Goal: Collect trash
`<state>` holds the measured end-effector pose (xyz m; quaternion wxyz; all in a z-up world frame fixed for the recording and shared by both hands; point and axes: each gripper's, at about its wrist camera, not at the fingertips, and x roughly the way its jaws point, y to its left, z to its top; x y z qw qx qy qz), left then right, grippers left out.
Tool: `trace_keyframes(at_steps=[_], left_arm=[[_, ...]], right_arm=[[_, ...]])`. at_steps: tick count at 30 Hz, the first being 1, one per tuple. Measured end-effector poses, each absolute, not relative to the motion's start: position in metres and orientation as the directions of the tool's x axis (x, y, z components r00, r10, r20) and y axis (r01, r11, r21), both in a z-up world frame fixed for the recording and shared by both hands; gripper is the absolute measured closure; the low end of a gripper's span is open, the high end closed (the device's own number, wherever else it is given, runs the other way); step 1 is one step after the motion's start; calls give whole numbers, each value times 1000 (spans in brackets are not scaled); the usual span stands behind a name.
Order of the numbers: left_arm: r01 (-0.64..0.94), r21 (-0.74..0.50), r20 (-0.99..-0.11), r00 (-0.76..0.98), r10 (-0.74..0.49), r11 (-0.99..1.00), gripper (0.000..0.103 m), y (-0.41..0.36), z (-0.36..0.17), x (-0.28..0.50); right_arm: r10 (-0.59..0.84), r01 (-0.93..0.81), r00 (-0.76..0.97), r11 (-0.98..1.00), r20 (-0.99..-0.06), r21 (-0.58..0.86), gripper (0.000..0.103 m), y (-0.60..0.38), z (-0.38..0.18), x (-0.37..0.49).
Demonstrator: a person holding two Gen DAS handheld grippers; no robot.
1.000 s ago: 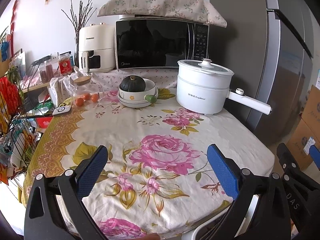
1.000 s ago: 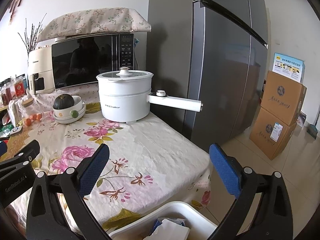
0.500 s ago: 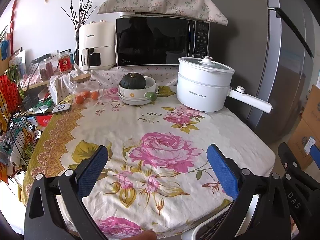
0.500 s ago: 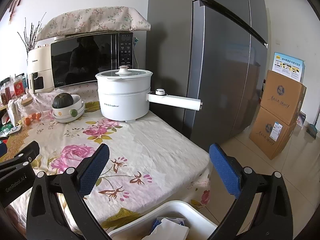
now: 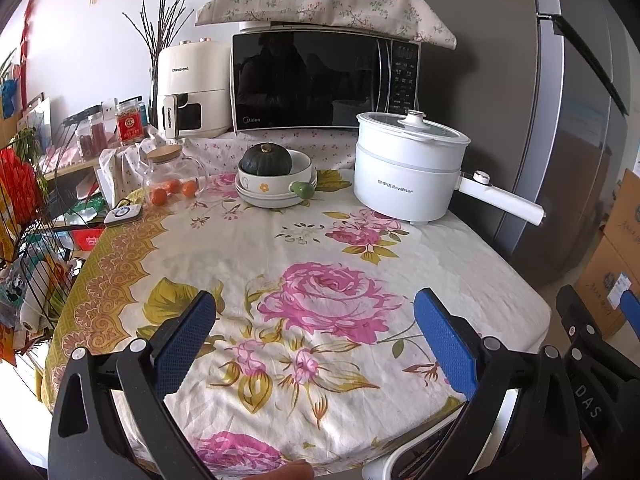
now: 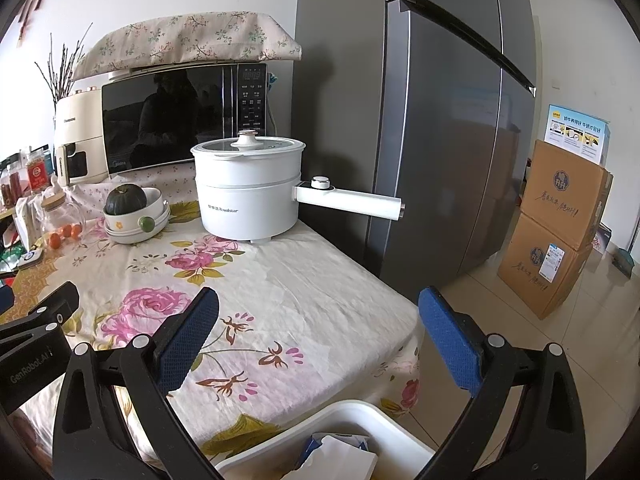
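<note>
Both grippers idle over the table edge — trash already in the bin

Nearest, the left gripper [image 5: 316,332] and right gripper [image 6: 318,334] hover with blue fingers [image 6: 188,338] spread wide, holding nothing. Just below the right one sits the white bin [image 6: 360,412] at the table's [image 5: 280,248] near edge, with crumpled white paper [image 6: 340,456] inside. Over the last second both views have barely shifted — only a slight rise, nothing grasped or dropped. Farther back stand the squash bowl [image 5: 276,184], the white electric pot [image 5: 408,176] and the microwave [image 5: 320,80]. No loose trash shows on the cloth, so collection looks nearly or fully done.
</note>
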<state>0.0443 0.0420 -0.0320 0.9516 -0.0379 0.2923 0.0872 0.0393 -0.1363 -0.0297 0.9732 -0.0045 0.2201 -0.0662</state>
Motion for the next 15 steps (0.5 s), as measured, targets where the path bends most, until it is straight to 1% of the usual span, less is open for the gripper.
trace_keyframes(at_steps=[15], left_arm=[[-189, -24, -572, 808, 141, 982, 7, 43, -34, 45]], right_arm=[[-131, 126, 889, 991, -440, -41, 7, -139, -34, 40]])
